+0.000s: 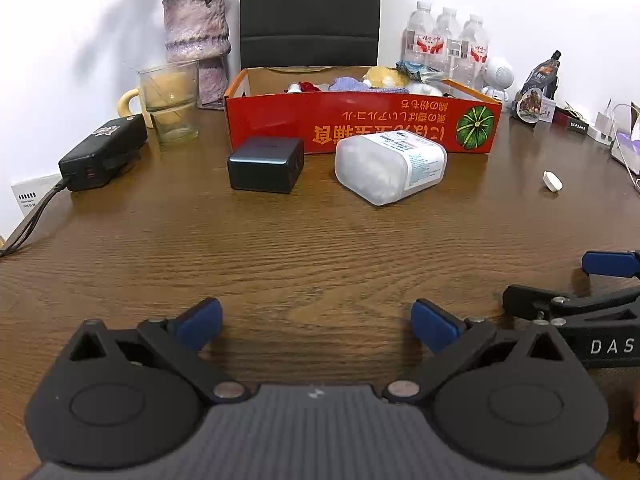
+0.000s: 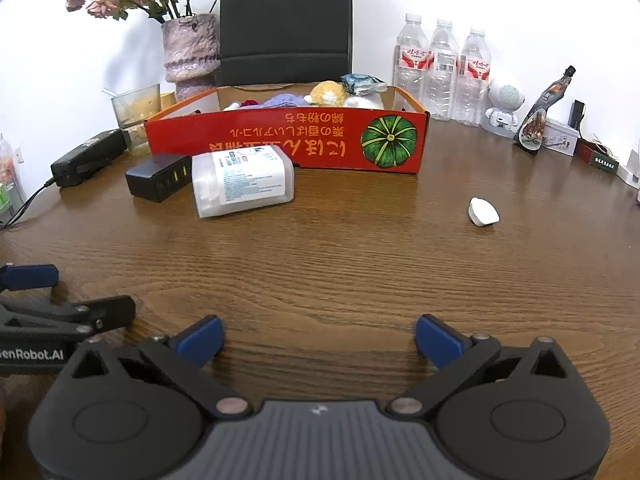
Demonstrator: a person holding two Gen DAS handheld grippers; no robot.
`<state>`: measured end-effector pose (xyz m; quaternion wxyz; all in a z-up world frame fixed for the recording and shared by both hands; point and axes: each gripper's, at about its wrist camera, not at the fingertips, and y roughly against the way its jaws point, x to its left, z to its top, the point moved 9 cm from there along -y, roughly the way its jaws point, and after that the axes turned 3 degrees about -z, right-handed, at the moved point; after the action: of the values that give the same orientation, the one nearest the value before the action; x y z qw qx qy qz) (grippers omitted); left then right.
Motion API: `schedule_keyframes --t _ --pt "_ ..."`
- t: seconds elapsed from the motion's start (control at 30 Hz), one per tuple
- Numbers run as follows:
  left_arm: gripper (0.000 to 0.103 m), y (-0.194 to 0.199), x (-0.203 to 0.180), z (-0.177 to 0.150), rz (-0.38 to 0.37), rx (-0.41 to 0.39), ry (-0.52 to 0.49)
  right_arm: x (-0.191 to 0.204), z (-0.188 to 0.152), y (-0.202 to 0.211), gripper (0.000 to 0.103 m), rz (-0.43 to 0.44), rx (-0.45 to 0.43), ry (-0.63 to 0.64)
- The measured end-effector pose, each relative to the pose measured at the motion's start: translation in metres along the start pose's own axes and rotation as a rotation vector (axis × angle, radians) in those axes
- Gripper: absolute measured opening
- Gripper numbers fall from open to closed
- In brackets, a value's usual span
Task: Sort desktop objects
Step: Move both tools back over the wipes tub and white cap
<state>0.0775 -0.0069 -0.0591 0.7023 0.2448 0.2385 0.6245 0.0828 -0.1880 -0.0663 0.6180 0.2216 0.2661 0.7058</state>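
A red cardboard box (image 1: 360, 124) (image 2: 288, 140) stands at the back of the wooden table, holding soft toys and small items. In front of it lie a black charger block (image 1: 266, 164) (image 2: 158, 176), a white plastic container on its side (image 1: 390, 170) (image 2: 242, 184) and, to the right, a small white cap (image 1: 553, 181) (image 2: 483, 212). My left gripper (image 1: 316, 324) is open and empty, low over the table's near side. My right gripper (image 2: 320, 340) is open and empty beside it. Each gripper shows at the edge of the other's view: the right one (image 1: 568, 284), the left one (image 2: 72, 292).
A black power adapter with a cable (image 1: 102, 152) (image 2: 86, 158), a glass cup (image 1: 170, 100) and a vase of dried roses (image 1: 198, 40) stand at the back left. Three water bottles (image 2: 442, 68), a white robot figure (image 2: 504, 108) and small packages (image 2: 558, 138) stand at the back right. A black chair (image 2: 286, 22) is behind the box.
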Motion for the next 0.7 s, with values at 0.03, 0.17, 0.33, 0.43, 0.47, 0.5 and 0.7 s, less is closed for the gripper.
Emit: schedule_keyframes --t 0.03,0.17,0.33,0.43,0.47,0.5,0.7 --pt "0.103 0.0000 0.0001 0.0000 0.000 0.000 0.000 0.0001 -0.0002 0.0001 0.103 -0.001 0.000 0.000" --pt "0.103 -0.0001 0.0003 -0.0002 -0.002 0.001 0.001 0.0000 -0.0006 0.0006 0.103 -0.004 0.000 -0.002" --pt "0.103 -0.0004 0.0004 0.0000 -0.002 0.001 0.002 0.0001 -0.0011 0.0007 0.103 -0.006 0.000 -0.004" --pt "0.103 -0.0004 0.0002 0.0002 -0.001 0.001 0.002 -0.0005 -0.0012 0.0008 0.103 -0.005 0.000 -0.002" --pt "0.103 -0.0004 0.0003 0.0003 -0.002 0.001 0.002 -0.0005 -0.0012 0.0010 0.103 -0.005 0.000 -0.002" --pt "0.103 -0.0005 0.0003 0.0004 -0.002 0.001 0.002 -0.0004 -0.0011 0.0011 0.103 -0.005 0.000 -0.002" --pt "0.103 -0.0005 0.0005 0.0005 -0.001 0.001 0.001 -0.0008 -0.0012 0.0009 0.103 -0.007 0.000 -0.004"
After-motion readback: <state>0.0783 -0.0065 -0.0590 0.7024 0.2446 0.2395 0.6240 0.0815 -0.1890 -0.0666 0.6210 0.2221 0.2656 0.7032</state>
